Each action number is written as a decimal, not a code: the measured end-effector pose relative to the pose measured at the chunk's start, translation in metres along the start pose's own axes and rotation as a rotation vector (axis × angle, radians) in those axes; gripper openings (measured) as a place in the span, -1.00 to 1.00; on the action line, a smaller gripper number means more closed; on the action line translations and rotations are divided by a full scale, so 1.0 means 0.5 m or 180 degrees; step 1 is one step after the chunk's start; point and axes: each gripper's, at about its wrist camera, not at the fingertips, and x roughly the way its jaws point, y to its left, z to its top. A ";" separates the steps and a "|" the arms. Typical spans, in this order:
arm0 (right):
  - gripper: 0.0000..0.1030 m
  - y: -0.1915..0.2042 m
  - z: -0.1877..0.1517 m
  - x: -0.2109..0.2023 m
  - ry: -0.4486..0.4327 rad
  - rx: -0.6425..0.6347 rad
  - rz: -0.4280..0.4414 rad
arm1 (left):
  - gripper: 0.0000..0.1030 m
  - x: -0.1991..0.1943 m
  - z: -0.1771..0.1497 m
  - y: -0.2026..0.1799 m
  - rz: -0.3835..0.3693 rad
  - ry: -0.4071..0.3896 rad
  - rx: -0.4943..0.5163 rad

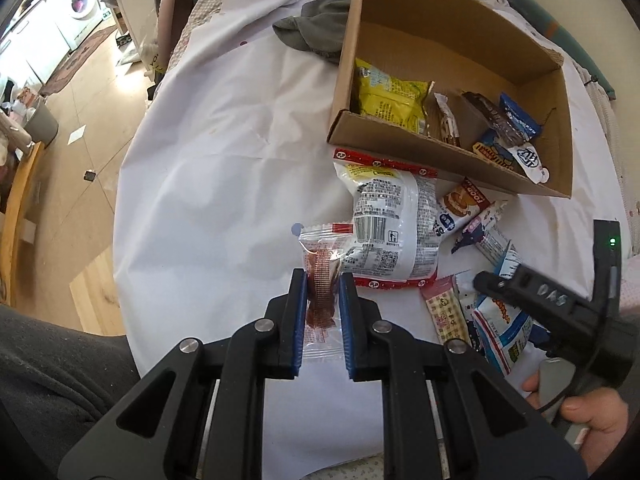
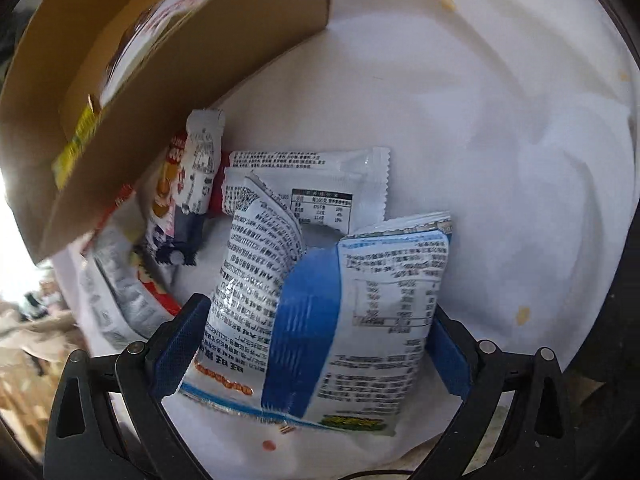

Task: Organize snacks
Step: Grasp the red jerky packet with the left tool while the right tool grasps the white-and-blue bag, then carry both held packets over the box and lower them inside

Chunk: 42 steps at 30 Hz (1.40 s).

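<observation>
My left gripper [image 1: 323, 280] is shut on a small clear packet with a dark red snack [image 1: 320, 292], just above the white cloth. My right gripper [image 2: 316, 320] is closed on a blue and white snack bag [image 2: 320, 320] and also shows in the left wrist view [image 1: 532, 292] at the lower right. A cardboard box [image 1: 400, 136] holds a yellow bag [image 1: 388, 98] and several small packets. More loose packets lie in front of the box, among them a large white and red bag [image 1: 394, 228].
A white cloth [image 1: 224, 184] covers the table. A grey rag [image 1: 316, 24] lies beside the box's far left corner. The table's left edge drops to a wooden floor [image 1: 80, 128]. In the right wrist view the box wall [image 2: 168, 92] stands at the upper left.
</observation>
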 end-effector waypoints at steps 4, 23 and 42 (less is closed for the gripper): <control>0.56 0.019 -0.025 -0.019 -0.0242 -0.0296 -0.0248 | -0.75 -0.007 0.002 0.002 -0.0039 -0.0034 -0.0047; 0.25 -0.087 -0.057 -0.310 -0.1299 -0.0595 0.1169 | -0.75 -0.059 0.035 0.002 0.0025 -0.0385 -0.0124; 0.25 -0.066 0.094 -0.364 -0.1977 -0.0909 0.0962 | -0.75 -0.110 0.181 -0.078 0.0010 -0.0790 0.0227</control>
